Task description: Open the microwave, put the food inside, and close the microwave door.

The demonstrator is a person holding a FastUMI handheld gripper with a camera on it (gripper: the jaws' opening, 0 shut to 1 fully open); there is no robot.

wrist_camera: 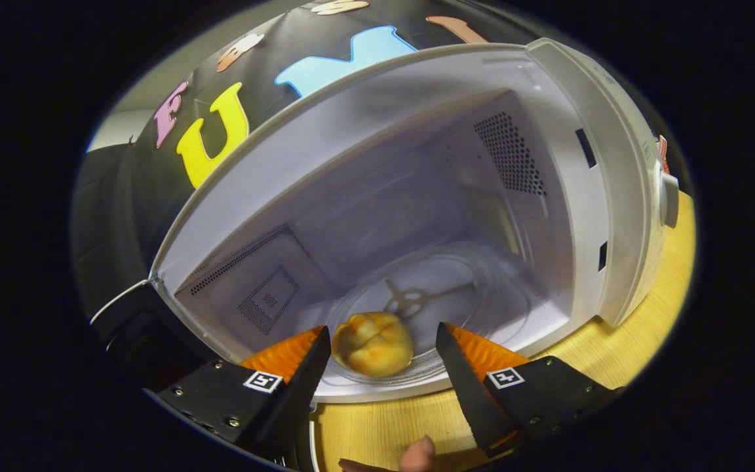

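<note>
Between spread jaws, bun [373, 343] on microwave [567, 216] turntable [482, 288]

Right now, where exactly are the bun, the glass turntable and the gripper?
bun [373, 344]: gripper view, its rounded top, between the open fingers.
glass turntable [476, 298]: gripper view, bare glass beyond the bun.
gripper [383, 351]: gripper view, midway between its fingertips, touching nothing.
</note>
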